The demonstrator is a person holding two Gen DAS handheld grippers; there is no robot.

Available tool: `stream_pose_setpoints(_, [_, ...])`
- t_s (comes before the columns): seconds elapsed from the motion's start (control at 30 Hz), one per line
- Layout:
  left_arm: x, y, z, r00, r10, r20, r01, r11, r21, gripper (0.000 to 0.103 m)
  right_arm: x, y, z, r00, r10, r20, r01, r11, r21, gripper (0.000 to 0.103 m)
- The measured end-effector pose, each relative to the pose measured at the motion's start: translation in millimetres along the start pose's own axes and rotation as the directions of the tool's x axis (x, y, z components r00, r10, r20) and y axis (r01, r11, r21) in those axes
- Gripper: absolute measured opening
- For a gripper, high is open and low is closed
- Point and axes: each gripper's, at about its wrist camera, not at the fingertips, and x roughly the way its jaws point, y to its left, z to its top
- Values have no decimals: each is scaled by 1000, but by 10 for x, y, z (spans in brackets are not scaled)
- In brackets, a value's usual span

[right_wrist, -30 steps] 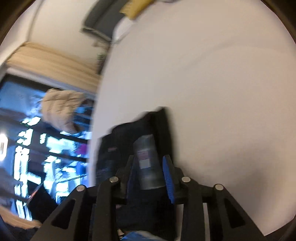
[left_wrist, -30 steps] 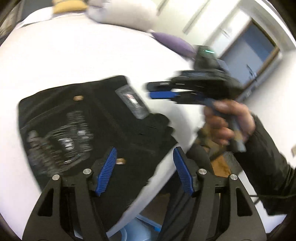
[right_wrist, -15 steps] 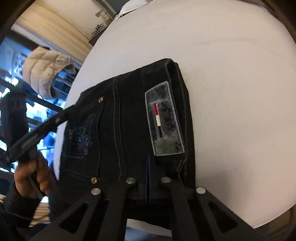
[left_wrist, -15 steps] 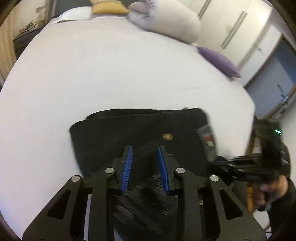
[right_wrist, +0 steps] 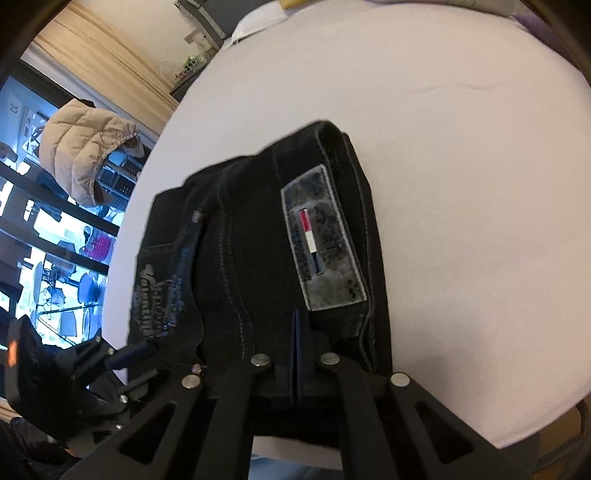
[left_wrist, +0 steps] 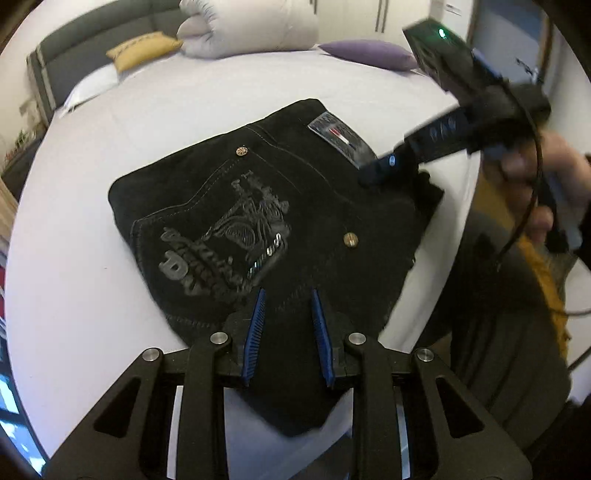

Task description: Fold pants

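Black folded pants (left_wrist: pixel 266 206) lie on a white bed (left_wrist: pixel 184 110), back pocket print and grey label patch up. My left gripper (left_wrist: pixel 287 301) has its blue pads a small gap apart around the near hem of the pants. My right gripper (right_wrist: pixel 296 317) is shut on the waistband edge just below the grey label (right_wrist: pixel 319 236). It also shows in the left wrist view (left_wrist: pixel 373 173), at the pants' right edge. The pants (right_wrist: pixel 258 251) fill the middle of the right wrist view.
A rolled white duvet (left_wrist: pixel 247 29), a yellow cushion (left_wrist: pixel 142 46) and a purple pillow (left_wrist: pixel 365 55) lie at the head of the bed. The bed's edge (left_wrist: pixel 424 288) runs close on the right. A beige jacket (right_wrist: pixel 85 151) hangs by the window.
The left gripper has narrowed and come down onto the near hem. The right gripper has shut on the waistband by the label and stays there.
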Motion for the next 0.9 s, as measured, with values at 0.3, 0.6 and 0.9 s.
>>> stream_pose_setpoints(0.3, [127, 210, -103, 998, -50, 35, 51, 999, -7, 24, 44, -304, -271, 987, 146, 70, -152, 985, 84, 0])
stream_pose_setpoints(0.6, [-674, 994, -34, 969, -104, 223, 181, 916, -359, 97, -596, -611, -41, 946, 206, 249, -245, 960, 138, 68])
stream_pose_setpoints(0.9, [-42, 1698, -142, 923, -331, 196, 375, 660, -651, 96, 7, -891, 274, 945, 322, 56, -326, 915, 239, 60])
